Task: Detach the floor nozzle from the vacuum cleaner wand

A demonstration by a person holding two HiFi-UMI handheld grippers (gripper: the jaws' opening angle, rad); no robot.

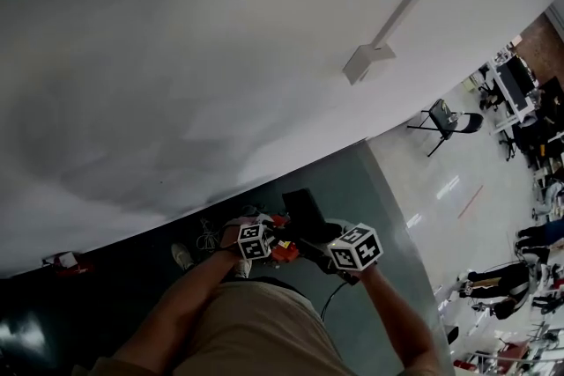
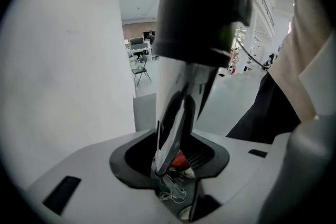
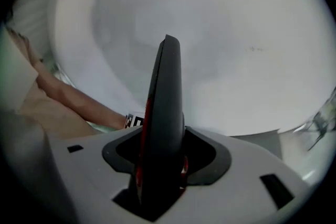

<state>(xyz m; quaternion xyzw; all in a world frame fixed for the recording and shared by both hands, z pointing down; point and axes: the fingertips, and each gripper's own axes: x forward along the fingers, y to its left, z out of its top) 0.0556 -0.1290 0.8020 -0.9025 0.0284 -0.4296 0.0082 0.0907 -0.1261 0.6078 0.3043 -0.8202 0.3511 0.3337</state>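
My left gripper (image 2: 170,157) pinches a slim black part of the vacuum cleaner (image 1: 304,214), my right gripper (image 3: 160,165) clamps its red-edged piece; it looks like stiff, slick plastic, so I'd hold close to the joint

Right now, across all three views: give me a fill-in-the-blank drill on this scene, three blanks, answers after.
The right gripper is clamped on a black vacuum cleaner part with a ____ edge.
The head view shows ____ marker cubes, one per gripper.
Alone on the shiny floor at right stands a folding ____.
Missing words: red; two; chair.
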